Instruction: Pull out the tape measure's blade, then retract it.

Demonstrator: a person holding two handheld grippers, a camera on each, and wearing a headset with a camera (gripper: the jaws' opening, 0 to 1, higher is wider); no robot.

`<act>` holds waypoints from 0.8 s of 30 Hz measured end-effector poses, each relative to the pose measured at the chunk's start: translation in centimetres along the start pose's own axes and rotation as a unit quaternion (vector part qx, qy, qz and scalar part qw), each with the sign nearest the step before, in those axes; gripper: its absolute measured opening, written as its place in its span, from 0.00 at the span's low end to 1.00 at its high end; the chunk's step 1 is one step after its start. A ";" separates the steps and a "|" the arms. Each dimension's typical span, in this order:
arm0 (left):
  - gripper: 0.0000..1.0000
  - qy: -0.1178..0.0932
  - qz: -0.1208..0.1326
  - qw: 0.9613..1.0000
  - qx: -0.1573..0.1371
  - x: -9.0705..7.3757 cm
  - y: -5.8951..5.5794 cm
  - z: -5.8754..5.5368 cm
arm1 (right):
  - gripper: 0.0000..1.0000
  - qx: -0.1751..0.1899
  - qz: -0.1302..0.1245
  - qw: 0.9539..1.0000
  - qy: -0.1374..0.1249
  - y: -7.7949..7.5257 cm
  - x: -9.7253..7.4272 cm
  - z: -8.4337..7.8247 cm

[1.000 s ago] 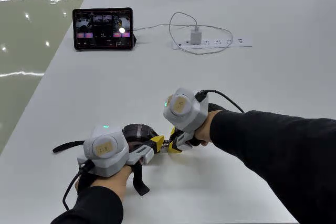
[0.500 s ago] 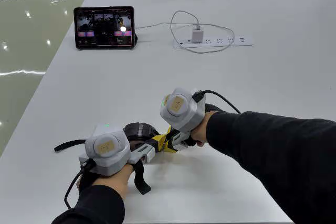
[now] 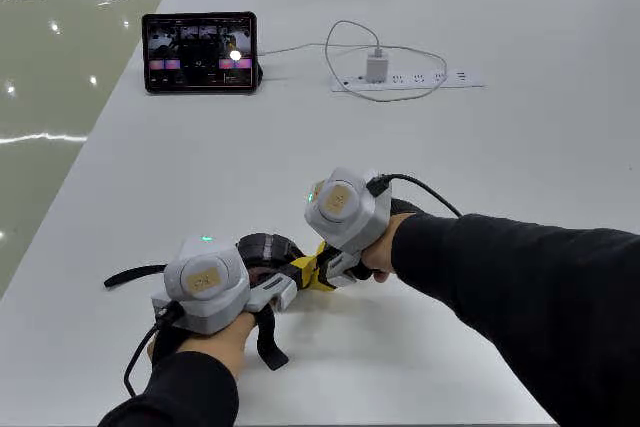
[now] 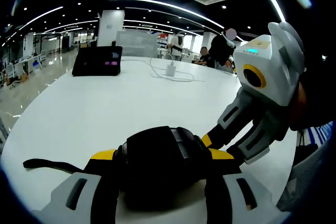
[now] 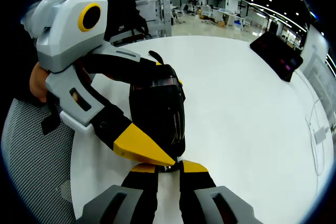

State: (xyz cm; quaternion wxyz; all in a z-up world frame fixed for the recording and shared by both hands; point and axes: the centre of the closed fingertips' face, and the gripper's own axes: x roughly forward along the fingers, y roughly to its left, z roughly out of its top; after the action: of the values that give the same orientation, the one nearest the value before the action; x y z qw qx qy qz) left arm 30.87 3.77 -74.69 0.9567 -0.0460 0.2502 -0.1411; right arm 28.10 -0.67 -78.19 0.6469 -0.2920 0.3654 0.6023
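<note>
Half-hidden tape measure [image 3: 265, 248] (in left gripper [image 4: 160, 157]).

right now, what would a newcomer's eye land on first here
The two grippers meet over a black tape measure near the front edge of the white table: the left gripper clamps its case, the right gripper pinches at its mouth, yellow tips almost touching. Beyond them, a lit tablet stands at the far left, a power strip to its right.

White table [image 3: 500, 157] bears tablet [image 3: 199, 52], power strip [image 3: 420, 79], cable [image 3: 326, 55] and tape measure [image 3: 268, 250].
</note>
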 end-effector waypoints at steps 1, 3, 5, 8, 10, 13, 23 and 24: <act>0.62 0.000 0.000 1.000 0.001 0.0 0.0 0.0 | 0.12 0.001 0.000 1.000 -0.001 0.0 0.0 0.0; 0.63 -0.001 0.001 1.000 0.005 0.0 0.0 0.1 | 0.12 0.004 -0.003 1.000 -0.002 0.0 0.0 0.0; 0.63 0.000 0.002 1.000 0.005 0.0 0.0 0.1 | 0.12 0.004 -0.006 1.000 0.000 0.0 0.0 0.0; 0.64 -0.002 -0.001 1.000 0.010 0.1 0.0 0.1 | 0.12 0.000 -0.010 1.000 0.000 0.1 0.0 0.0; 0.64 -0.004 -0.003 1.000 0.014 0.1 -0.1 0.1 | 0.12 0.014 -0.011 1.000 -0.002 0.0 0.0 0.0; 0.64 -0.005 -0.003 1.000 0.015 0.2 -0.1 0.1 | 0.13 0.024 -0.012 1.000 -0.004 0.1 -0.2 -0.2; 0.63 0.004 -0.005 1.000 0.012 0.0 -0.1 -0.1 | 0.15 0.027 -0.015 0.999 -0.006 0.9 -1.0 -1.5; 0.63 0.006 -0.006 1.000 0.009 -0.1 -0.1 0.0 | 0.15 0.024 -0.017 1.000 -0.006 1.0 -1.2 -1.7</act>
State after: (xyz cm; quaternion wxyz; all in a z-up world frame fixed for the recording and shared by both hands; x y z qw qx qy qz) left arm 30.71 3.69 -74.63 0.9547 -0.0384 0.2542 -0.1496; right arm 26.89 -2.59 -78.10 0.6659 -0.2789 0.3704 0.5845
